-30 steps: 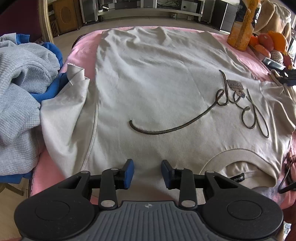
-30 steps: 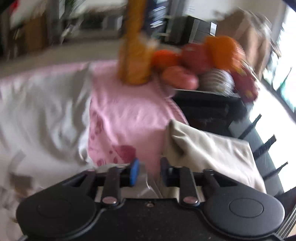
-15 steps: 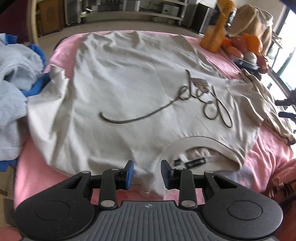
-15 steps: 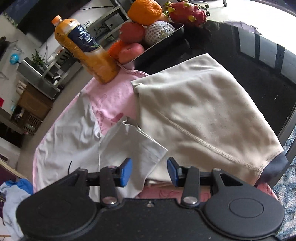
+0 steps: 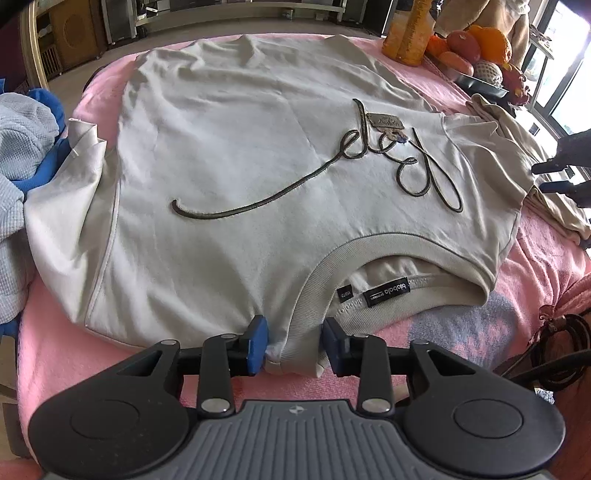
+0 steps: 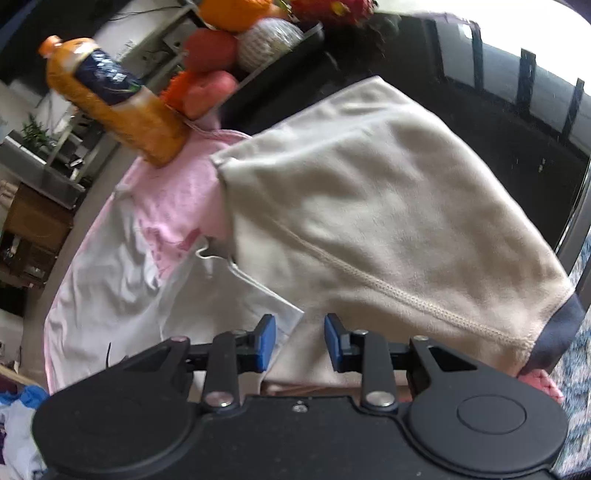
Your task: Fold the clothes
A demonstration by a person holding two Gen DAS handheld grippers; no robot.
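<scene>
A home living room: fruit tray (image 5: 480, 83), juice bottle (image 6: 110, 99), media shelving (image 5: 221, 14), laundry pile (image 5: 22, 155).

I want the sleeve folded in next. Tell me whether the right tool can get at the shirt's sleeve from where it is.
Probably yes. The right tool hovers at the sleeve, its closing jaws straddling the edge, nothing between. The beige garment lies alongside, not across.

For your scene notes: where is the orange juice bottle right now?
In the right wrist view the orange juice bottle stands upper left on the pink cloth, beside the fruit tray.
</scene>
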